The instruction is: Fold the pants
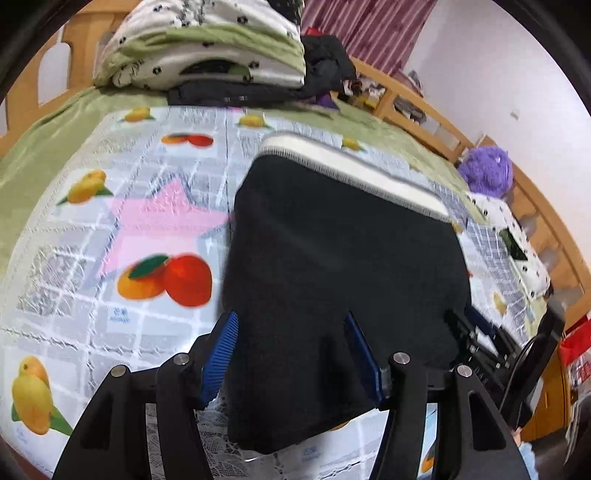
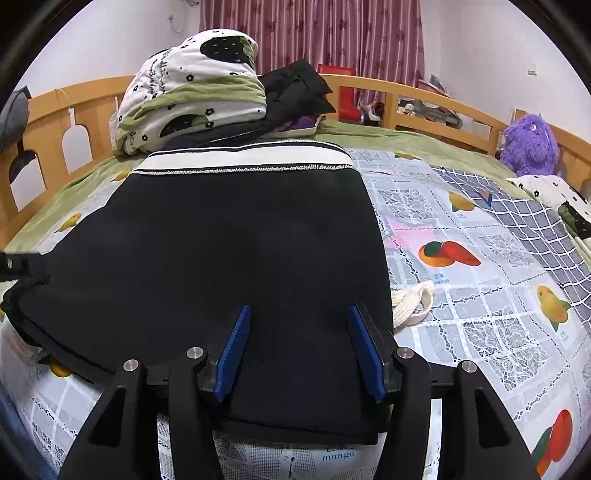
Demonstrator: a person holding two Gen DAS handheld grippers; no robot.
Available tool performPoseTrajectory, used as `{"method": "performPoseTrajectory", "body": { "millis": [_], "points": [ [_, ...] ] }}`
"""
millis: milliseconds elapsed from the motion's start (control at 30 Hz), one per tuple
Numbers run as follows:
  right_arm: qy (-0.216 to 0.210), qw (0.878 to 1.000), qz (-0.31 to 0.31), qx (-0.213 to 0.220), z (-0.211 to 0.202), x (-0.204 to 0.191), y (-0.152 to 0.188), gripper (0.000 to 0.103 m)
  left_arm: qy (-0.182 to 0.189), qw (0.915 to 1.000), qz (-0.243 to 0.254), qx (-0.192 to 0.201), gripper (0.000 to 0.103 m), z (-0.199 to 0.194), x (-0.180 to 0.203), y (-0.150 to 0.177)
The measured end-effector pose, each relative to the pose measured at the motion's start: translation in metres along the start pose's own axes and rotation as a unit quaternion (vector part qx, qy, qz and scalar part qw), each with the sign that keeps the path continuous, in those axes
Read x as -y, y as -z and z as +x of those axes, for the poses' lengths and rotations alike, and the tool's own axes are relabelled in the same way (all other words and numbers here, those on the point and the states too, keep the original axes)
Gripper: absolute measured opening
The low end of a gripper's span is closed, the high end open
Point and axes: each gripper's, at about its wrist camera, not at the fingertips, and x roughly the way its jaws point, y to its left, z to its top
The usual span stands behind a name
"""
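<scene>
Pants (image 2: 236, 251) lie folded on the bed (image 2: 480, 332), waistband at the far end, long axis running away from me. Left gripper (image 1: 291, 354) and right gripper (image 2: 299, 350) both hover over the near edge, jaws apart, nothing clamped.

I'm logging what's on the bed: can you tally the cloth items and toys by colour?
Black pants: 1
Black jacket: 1
White-and-green quilt: 1
Purple plush toy: 1
Cream strap: 1
Total: 5

Home bedroom: wooden bed (image 2: 424, 92), curtains (image 2: 332, 33)
</scene>
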Motion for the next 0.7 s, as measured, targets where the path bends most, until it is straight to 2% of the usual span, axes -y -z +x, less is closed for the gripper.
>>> {"method": "performPoseTrajectory", "body": {
  "millis": [233, 333, 367, 467, 600, 700],
  "points": [
    [0.011, 0.998, 0.056, 0.004, -0.025, 0.018, -0.025, 0.055, -0.046, 0.9949, 0.063, 0.064, 0.058, -0.05, 0.032, -0.032],
    [0.007, 0.999, 0.046, 0.014, -0.029, 0.03, -0.046, 0.055, -0.066, 0.9873, 0.108, 0.096, 0.063, -0.067, 0.051, -0.051],
    [0.01, 0.999, 0.044, 0.02, -0.029, 0.035, -0.055, 0.055, -0.079, 0.9824, 0.128, 0.11, 0.064, -0.069, 0.056, -0.058],
    [0.002, 0.998, 0.051, 0.033, -0.02, 0.052, -0.086, 0.055, -0.092, 0.9762, 0.165, 0.107, 0.064, -0.057, 0.064, -0.072],
    [-0.024, 0.998, 0.042, 0.035, 0.002, 0.06, -0.126, 0.055, -0.074, 0.9796, 0.169, 0.079, 0.064, -0.015, 0.069, -0.094],
    [-0.053, 0.998, 0.027, 0.023, 0.028, 0.055, -0.145, 0.055, -0.07, 0.9794, 0.173, 0.077, 0.064, 0.027, 0.068, -0.111]
  ]
}}
